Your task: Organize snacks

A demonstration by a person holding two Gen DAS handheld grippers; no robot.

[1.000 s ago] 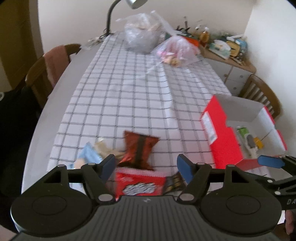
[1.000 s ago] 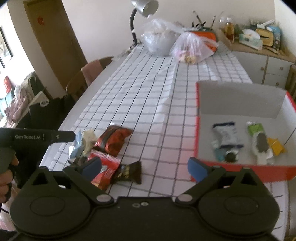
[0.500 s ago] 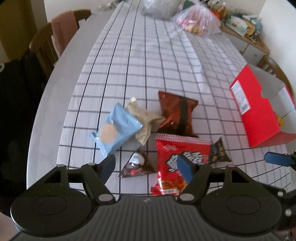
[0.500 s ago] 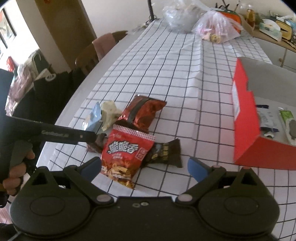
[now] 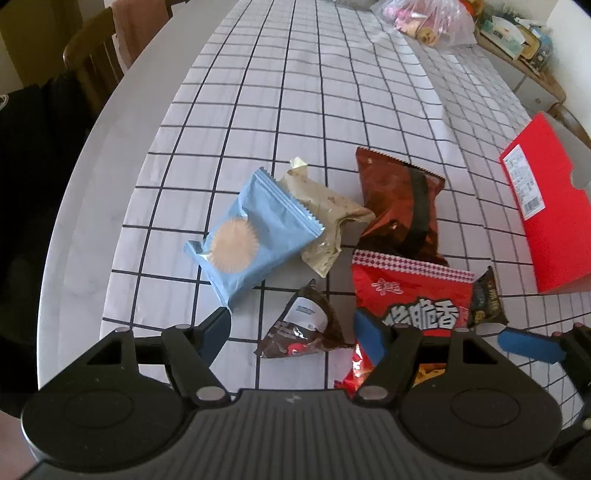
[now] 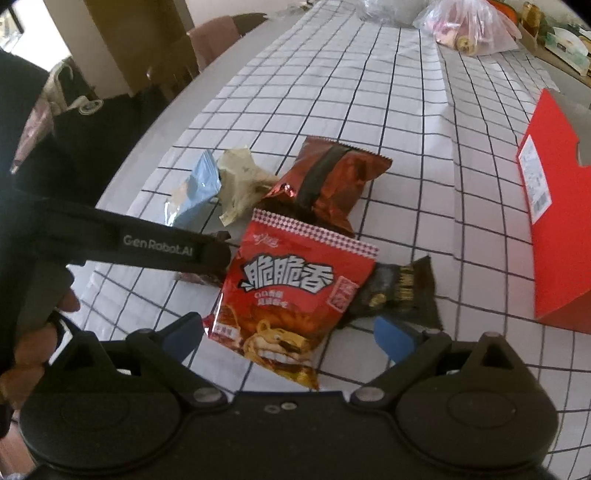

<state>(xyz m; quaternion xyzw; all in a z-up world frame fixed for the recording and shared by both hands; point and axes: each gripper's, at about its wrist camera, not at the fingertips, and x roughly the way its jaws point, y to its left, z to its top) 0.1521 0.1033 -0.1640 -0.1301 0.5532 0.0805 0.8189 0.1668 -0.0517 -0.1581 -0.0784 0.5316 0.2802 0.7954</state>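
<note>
A heap of snack packets lies on the checked tablecloth: a blue biscuit packet [image 5: 251, 236], a beige wrapper [image 5: 325, 206], a dark red foil bag [image 5: 402, 199], a red chips bag [image 5: 410, 295], a small brown triangular packet [image 5: 303, 321] and a small black packet [image 5: 484, 295]. My left gripper [image 5: 291, 332] is open, low over the brown packet. My right gripper [image 6: 284, 336] is open, its fingers either side of the red chips bag [image 6: 295, 291]. The red box [image 6: 554, 221] stands to the right.
Clear plastic bags of food [image 5: 424, 18] lie at the far end of the table. Wooden chairs [image 5: 92, 62] stand along the left edge. A cluttered side cabinet [image 5: 524, 33] is at the far right. My left gripper's body crosses the right wrist view [image 6: 155, 243].
Both grippers have tipped down and moved in closer to the snack heap. The packets now fill the views and the red box has slid to the right edge.
</note>
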